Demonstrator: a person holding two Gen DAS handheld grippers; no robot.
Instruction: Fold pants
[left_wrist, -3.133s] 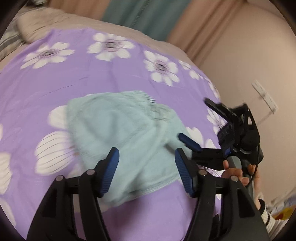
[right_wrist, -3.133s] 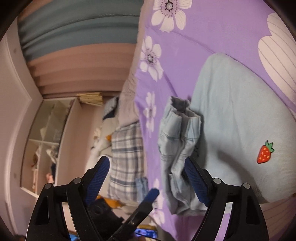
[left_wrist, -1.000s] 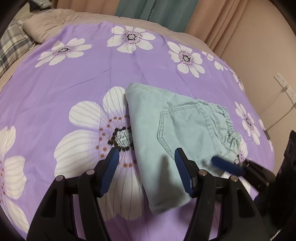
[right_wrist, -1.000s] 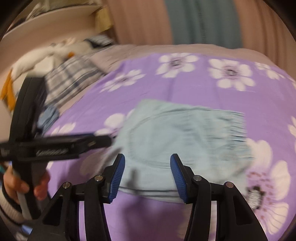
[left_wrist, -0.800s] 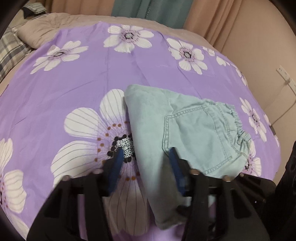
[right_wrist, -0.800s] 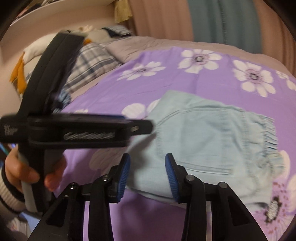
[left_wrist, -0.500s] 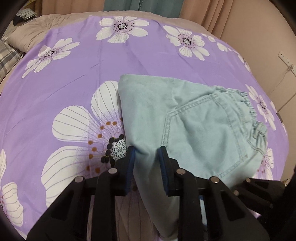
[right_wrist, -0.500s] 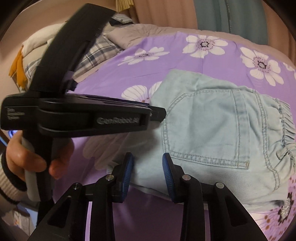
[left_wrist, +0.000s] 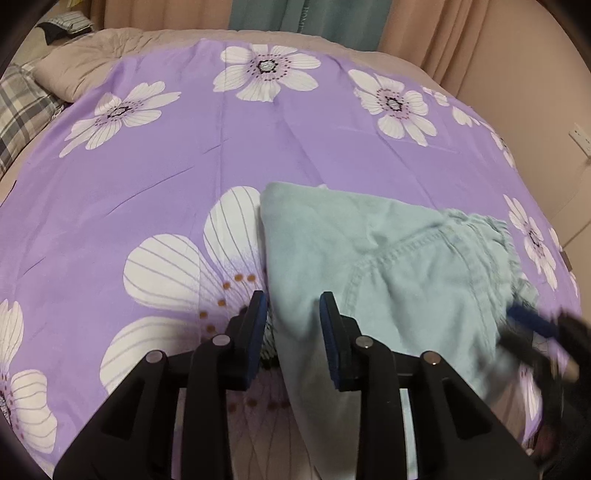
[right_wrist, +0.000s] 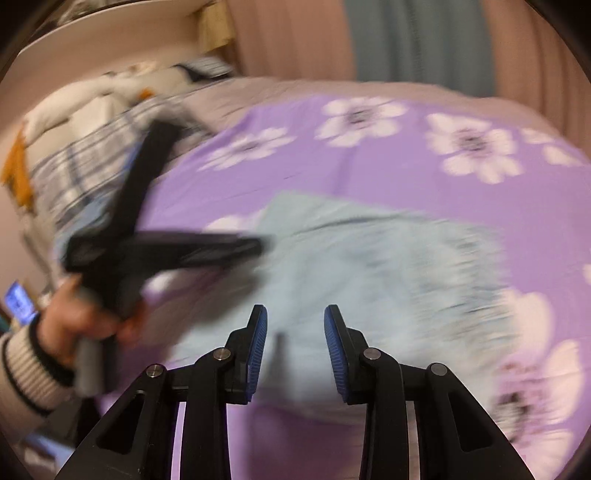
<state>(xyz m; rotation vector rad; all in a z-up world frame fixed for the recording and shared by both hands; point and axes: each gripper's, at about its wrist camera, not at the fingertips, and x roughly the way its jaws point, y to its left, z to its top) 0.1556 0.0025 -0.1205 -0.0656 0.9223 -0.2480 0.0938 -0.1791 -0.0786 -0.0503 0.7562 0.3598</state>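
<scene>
While the folded pants (left_wrist: 391, 266) are spread on the purple bed (left_wrist: 184, 155), their near left edge is pinched by the left gripper (left_wrist: 293, 325), and the right gripper (right_wrist: 295, 343) is held narrowly parted above them.

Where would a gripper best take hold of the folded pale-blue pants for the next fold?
Probably the near long edge of the pants, approached from the front edge of the bed. That edge lies flat on the purple floral sheet, with the bulky gathered waistband off to the right. The left gripper already straddles this edge, fabric between its fingers.
</scene>
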